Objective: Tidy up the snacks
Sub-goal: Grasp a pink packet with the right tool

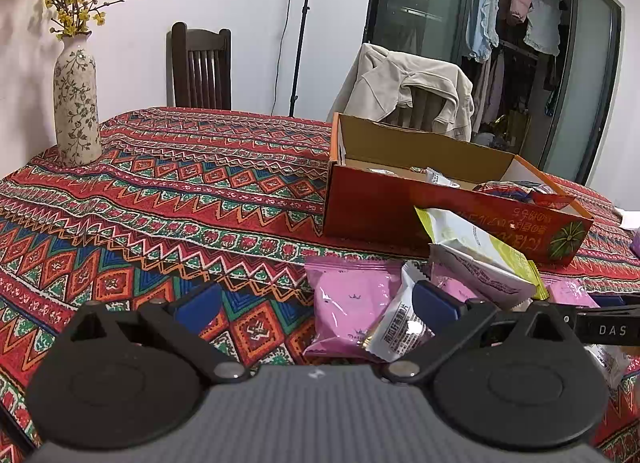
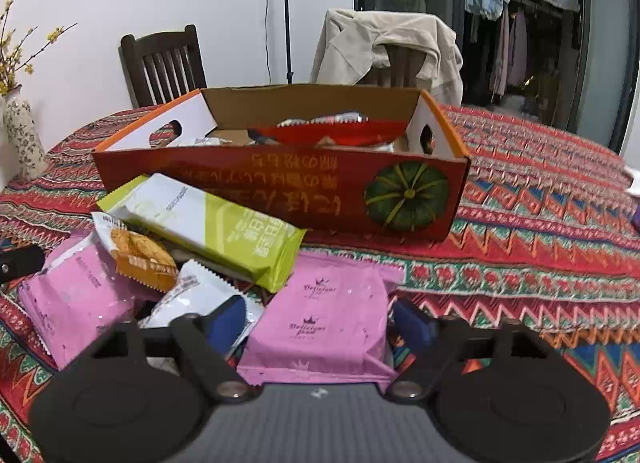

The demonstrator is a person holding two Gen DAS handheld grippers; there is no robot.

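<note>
Right gripper [image 2: 318, 323] straddling pink packet [image 2: 320, 327], box [image 2: 280, 191] contents obscured

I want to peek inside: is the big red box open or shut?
Open. The red box has no lid on top, and snack packets show inside it.

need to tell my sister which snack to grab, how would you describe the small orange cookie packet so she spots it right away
Start at the red cardboard box with the green pumpkin picture on the patterned tablecloth; a pile of snack packets lies in front of it. The orange cookie packet lies on the pile just below the long lime-green and white packet. It is the only orange one, with a cookie pictured on it, among pink and white neighbours.
</note>
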